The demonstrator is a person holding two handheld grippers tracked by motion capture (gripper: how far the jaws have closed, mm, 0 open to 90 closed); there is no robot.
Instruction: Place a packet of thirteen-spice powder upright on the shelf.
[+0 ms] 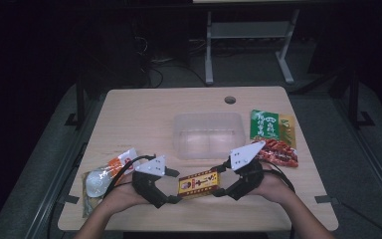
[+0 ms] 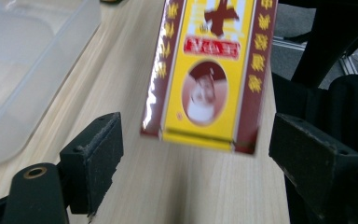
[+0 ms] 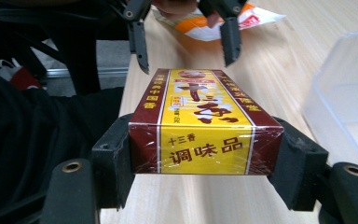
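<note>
A pale rectangular wooden table (image 1: 144,114) with a round cable hole (image 1: 230,99) near its far edge stands on a grey carpeted floor (image 1: 378,164). Beyond it, a grey metal desk frame (image 1: 248,45) rises in the dark, dimly lit room.

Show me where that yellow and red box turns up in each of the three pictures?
High view: the yellow and red box sits low in the middle, between the two grippers.
Left gripper view: it fills the upper middle, beyond the open black jaws.
Right gripper view: it lies front and centre, clamped between that gripper's jaws.
Shared landmark: the clear plastic tub, at the upper left in the left gripper view and the right edge in the right gripper view.
</note>
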